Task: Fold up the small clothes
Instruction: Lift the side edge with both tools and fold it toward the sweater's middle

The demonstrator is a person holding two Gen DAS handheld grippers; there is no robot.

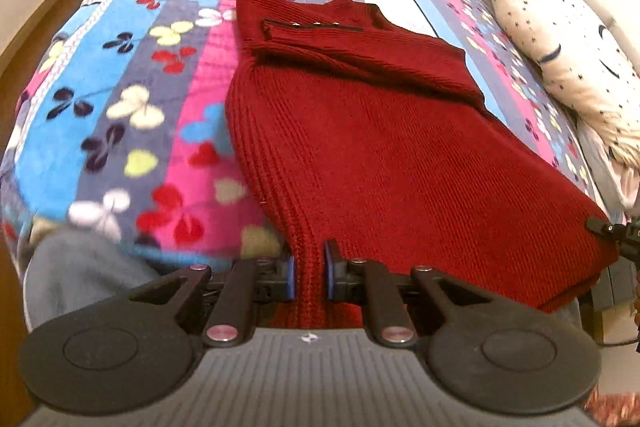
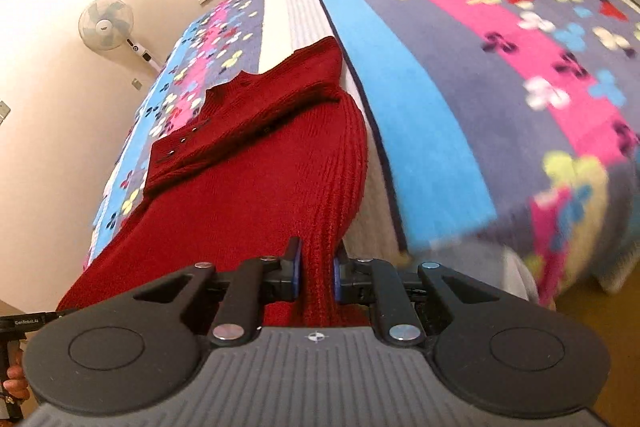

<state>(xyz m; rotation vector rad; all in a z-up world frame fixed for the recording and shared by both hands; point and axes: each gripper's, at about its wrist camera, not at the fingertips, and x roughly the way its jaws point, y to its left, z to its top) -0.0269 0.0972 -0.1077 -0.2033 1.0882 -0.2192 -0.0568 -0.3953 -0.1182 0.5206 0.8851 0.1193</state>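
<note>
The red sweater (image 1: 380,147) lies long on the bed (image 1: 120,87), its collar at the far end, and both grippers' fingers (image 1: 290,277) (image 2: 296,275) pinch its near hem, left and right corners.

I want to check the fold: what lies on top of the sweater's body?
A folded-in sleeve with small buttons lies across the sweater near the collar. Anything beneath that sleeve is covered.
</note>
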